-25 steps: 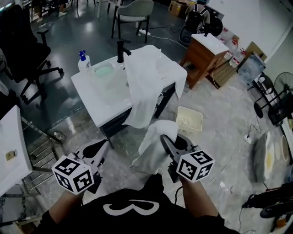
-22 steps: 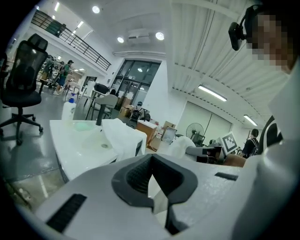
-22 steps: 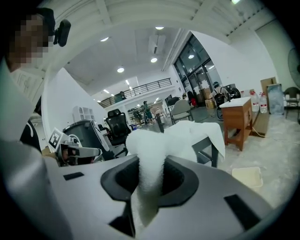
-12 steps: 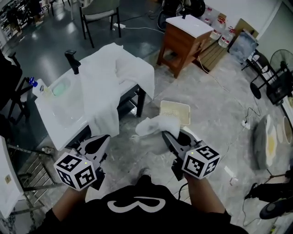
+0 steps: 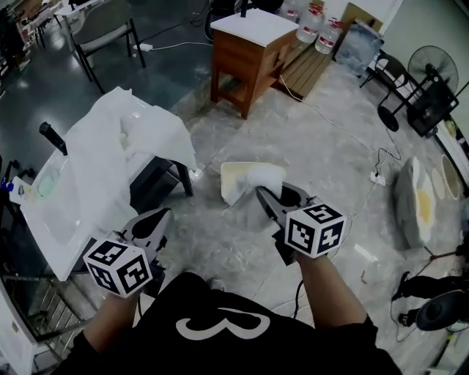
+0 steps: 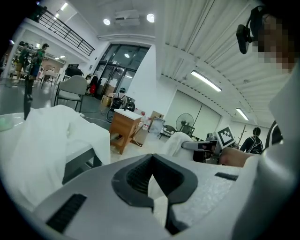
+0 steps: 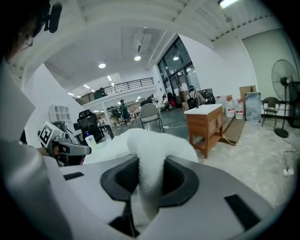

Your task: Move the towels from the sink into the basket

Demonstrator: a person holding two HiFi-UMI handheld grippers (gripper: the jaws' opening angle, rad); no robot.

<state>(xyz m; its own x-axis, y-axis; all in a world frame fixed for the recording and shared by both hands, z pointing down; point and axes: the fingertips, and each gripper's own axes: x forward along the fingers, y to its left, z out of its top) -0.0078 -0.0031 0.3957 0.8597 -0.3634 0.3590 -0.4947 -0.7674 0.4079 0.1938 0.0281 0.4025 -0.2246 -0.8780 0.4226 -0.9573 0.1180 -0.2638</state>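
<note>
A large white towel (image 5: 110,146) lies heaped over the white sink (image 5: 44,220) at the left and hangs down its front. My right gripper (image 5: 259,193) is shut on a smaller white towel (image 5: 258,178). That towel hangs over the pale yellow basket (image 5: 231,176) on the floor. In the right gripper view the towel (image 7: 149,159) rises in a fold from between the pads of the right gripper (image 7: 149,180). My left gripper (image 5: 157,220) hangs low beside the sink's front corner. In the left gripper view the left gripper (image 6: 151,180) is shut with nothing in it.
A black faucet (image 5: 55,138) stands at the sink's back. A wooden cabinet (image 5: 253,44) with a white top stands beyond the basket, with water bottles (image 5: 315,22) behind it. A chair (image 5: 102,33) is at the far left, a fan (image 5: 421,95) at the right, and a cable (image 5: 344,135) crosses the floor.
The head view has swung right, so the sink slid left. My right gripper carried the small towel from beside the sink to over the basket. The left gripper stayed shut and empty.
</note>
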